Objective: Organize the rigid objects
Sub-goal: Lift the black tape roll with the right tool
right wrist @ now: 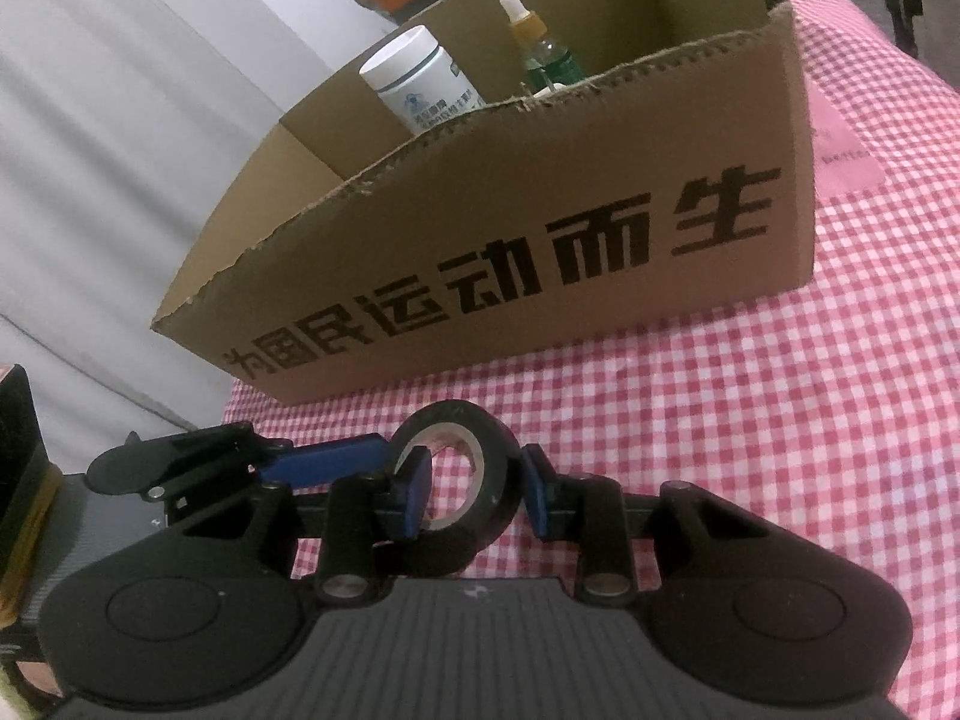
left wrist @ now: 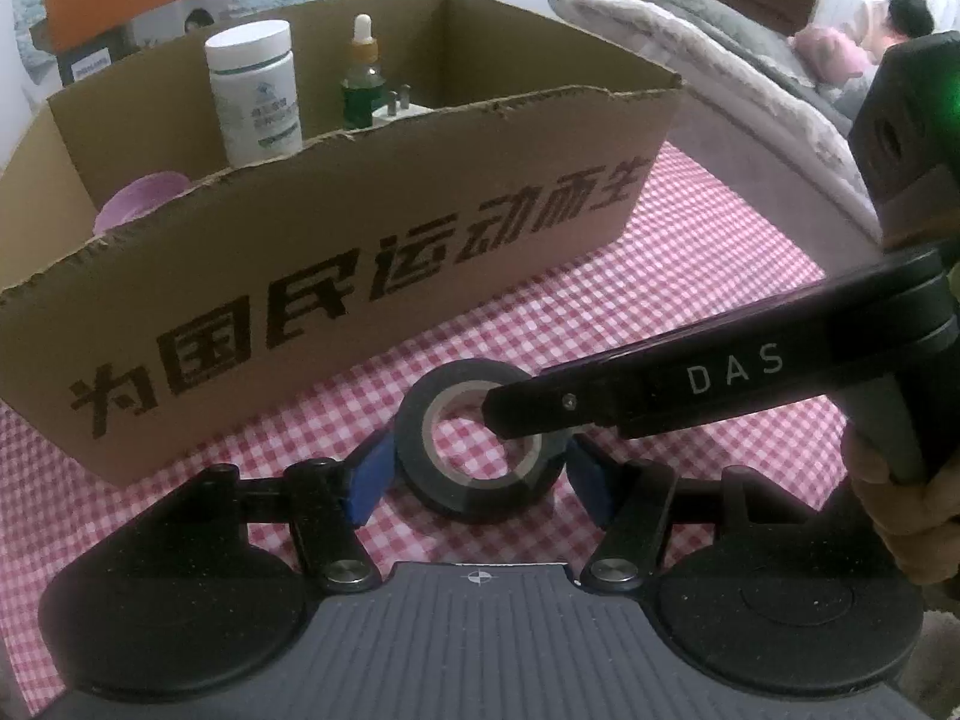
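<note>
One roll of black electrical tape [left wrist: 480,450] lies on the pink checked cloth [left wrist: 690,276], just near of the cardboard box [left wrist: 360,252]. The left gripper [left wrist: 474,468] clamps the roll's outer sides with its blue pads. The right gripper [right wrist: 474,492] pinches the roll's wall, one pad inside the core, one outside. In the box stand one white bottle [left wrist: 255,90], one green dropper bottle [left wrist: 363,78] and a white plug [left wrist: 399,111]; its near wall hides most of a purple object [left wrist: 141,204].
</note>
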Demonstrator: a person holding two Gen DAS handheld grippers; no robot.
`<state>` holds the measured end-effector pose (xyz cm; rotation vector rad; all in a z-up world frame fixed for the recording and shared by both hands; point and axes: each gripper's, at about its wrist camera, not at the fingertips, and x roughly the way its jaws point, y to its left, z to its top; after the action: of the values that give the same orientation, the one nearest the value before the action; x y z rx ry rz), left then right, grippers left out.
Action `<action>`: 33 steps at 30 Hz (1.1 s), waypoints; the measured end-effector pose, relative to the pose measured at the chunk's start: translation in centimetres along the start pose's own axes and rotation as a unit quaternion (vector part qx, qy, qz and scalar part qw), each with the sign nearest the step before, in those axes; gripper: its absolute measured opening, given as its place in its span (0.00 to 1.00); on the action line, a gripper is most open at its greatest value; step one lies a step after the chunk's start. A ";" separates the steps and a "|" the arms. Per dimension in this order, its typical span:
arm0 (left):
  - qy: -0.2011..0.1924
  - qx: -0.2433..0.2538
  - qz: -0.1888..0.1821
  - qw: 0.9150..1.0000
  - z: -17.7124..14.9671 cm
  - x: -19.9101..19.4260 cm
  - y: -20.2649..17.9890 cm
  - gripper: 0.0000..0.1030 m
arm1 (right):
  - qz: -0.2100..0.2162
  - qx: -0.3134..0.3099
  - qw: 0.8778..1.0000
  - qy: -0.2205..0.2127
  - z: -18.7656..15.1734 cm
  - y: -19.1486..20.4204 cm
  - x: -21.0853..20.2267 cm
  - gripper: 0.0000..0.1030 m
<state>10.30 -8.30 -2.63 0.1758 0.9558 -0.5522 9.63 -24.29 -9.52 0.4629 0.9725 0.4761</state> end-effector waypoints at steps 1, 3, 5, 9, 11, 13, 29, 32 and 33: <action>0.001 0.001 0.000 1.000 -0.1 0.0 -0.2 0.62 | 0.000 0.001 1.000 0.000 -0.1 -0.1 -0.1 0.34; 0.002 0.002 0.002 1.000 -0.1 0.1 -0.3 0.63 | -0.002 0.002 1.000 0.001 -0.3 -0.1 -0.3 0.34; 0.003 0.004 0.005 1.000 -0.1 0.2 -0.5 0.63 | -0.002 0.001 1.000 0.001 -0.5 -0.2 -0.5 0.34; 0.005 0.010 0.011 1.000 -0.1 0.3 -0.7 0.65 | -0.002 0.003 1.000 0.000 -0.6 -0.3 -0.7 0.34; 0.005 0.014 0.014 1.000 -0.1 0.4 -0.8 0.65 | -0.003 0.003 1.000 0.000 -0.6 -0.2 -0.7 0.34; 0.005 0.017 0.017 1.000 -0.1 0.4 -0.9 0.65 | -0.003 0.003 1.000 0.000 -0.6 -0.2 -0.7 0.34; 0.009 0.026 0.031 0.999 -0.2 1.2 -1.0 0.66 | -0.002 0.004 1.000 -0.003 -0.8 -0.1 -0.8 0.34; 0.009 0.028 0.033 0.999 -0.2 1.3 -1.1 0.66 | -0.003 0.004 1.000 -0.004 -0.8 -0.1 -0.8 0.34; 0.008 0.028 0.034 0.999 -0.2 1.3 -1.1 0.66 | -0.003 0.003 1.000 -0.004 -0.8 -0.1 -0.8 0.34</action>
<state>10.13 -9.65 -3.73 0.2631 0.9475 -0.5171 8.59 -24.70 -9.40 0.4676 0.9678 0.4661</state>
